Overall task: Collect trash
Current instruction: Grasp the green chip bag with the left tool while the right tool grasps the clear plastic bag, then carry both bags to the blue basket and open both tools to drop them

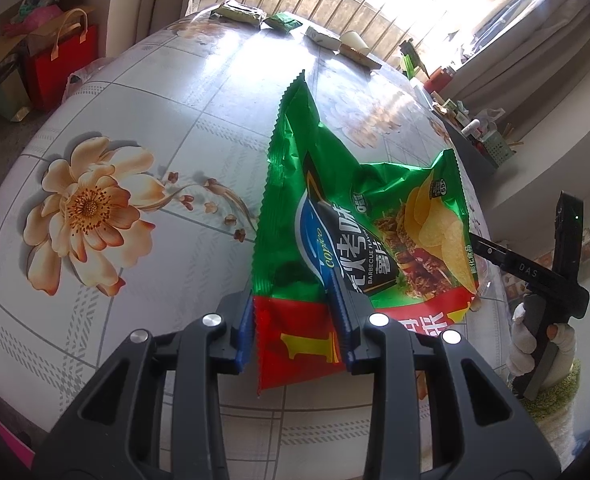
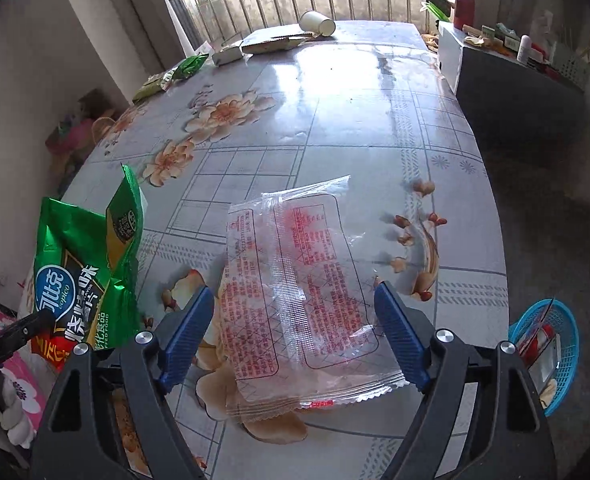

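Note:
A green and red chip bag [image 1: 335, 216] lies crumpled between the fingers of my left gripper [image 1: 295, 320], which close on its red bottom end; it also shows in the right wrist view [image 2: 83, 276] at the left. My right gripper [image 2: 295, 320] is open, its blue pads on either side of a clear plastic wrapper with red print [image 2: 299, 288] lying flat on the floral table [image 2: 335, 120]. The right gripper's handle [image 1: 551, 280] shows at the right of the left wrist view.
At the table's far end lie green snack packets [image 2: 175, 74], a small white box [image 2: 227, 54], flat cardboard [image 2: 275, 42] and a tipped paper cup [image 2: 317, 23]. A blue basket [image 2: 547, 348] stands on the floor at right. A cabinet [image 2: 507, 80] flanks the table.

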